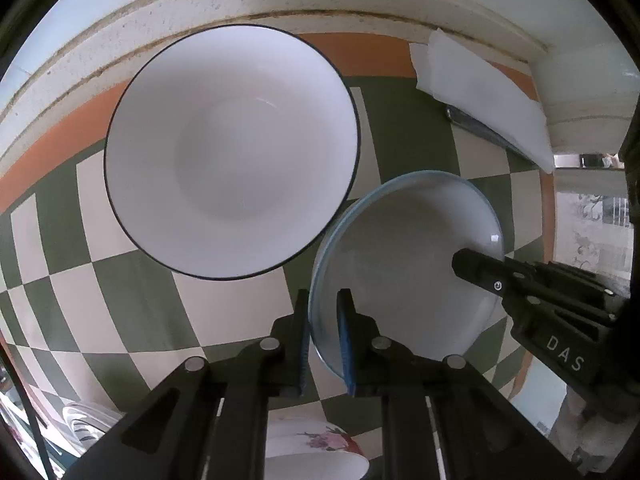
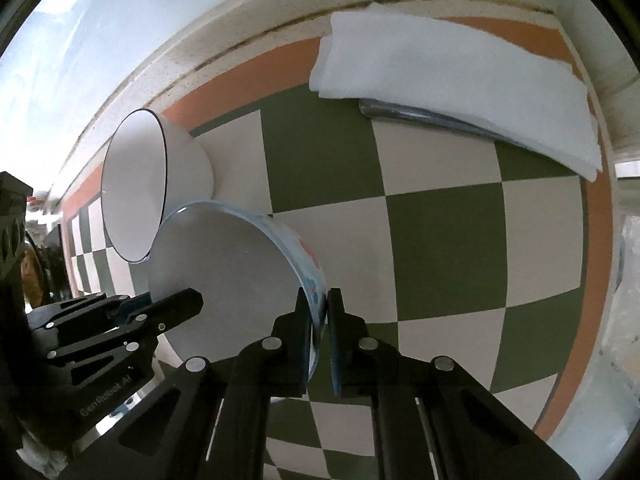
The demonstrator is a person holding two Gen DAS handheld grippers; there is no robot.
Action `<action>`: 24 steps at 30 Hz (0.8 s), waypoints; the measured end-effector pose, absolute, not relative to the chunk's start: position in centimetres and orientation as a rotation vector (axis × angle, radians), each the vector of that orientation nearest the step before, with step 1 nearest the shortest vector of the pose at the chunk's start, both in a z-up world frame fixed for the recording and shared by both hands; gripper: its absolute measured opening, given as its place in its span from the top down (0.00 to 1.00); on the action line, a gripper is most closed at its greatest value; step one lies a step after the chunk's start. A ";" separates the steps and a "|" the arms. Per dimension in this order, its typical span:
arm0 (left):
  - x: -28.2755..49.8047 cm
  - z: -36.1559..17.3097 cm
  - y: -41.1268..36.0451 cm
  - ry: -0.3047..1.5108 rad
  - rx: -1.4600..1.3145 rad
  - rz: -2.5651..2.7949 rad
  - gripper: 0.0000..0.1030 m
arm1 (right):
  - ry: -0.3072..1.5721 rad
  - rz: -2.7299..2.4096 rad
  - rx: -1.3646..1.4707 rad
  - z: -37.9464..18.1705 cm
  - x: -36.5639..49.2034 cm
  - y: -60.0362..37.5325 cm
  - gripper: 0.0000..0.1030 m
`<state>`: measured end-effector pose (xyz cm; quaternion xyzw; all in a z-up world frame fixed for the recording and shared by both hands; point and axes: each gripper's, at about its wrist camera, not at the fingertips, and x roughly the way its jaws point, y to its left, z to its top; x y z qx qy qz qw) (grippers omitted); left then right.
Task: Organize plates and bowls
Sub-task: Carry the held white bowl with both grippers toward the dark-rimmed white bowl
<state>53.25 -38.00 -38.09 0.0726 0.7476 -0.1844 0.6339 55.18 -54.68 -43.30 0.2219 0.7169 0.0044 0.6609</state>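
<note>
Blue-rimmed bowl (image 1: 404,256) sits at lower centre, its rim pinched between the left gripper (image 1: 324,344) and, on the opposite side, the right gripper (image 2: 320,340). Farther up-left stands the black-rimmed bowl (image 1: 232,152) on checkered cloth (image 1: 132,292).

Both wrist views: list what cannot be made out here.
- Flowered dish, left wrist view: the left gripper body covers most of it and the frame edge cuts it.
- Metal item, right wrist view: the white folded cloth lies over it; only an edge shows.
- Blue-rimmed bowl underside: hidden in both views, so whether it touches the checkered tablecloth is unclear.
</note>
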 end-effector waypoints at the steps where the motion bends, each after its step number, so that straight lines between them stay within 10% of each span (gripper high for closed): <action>1: 53.2 -38.0 -38.0 1.707 0.166 -0.421 0.90 | 1.621 0.009 0.496 -43.2 55.2 -54.7 0.92; 24: 48.2 -28.9 -34.1 1.586 0.203 -0.462 0.89 | 1.544 0.065 0.459 -34.5 51.3 -50.0 0.92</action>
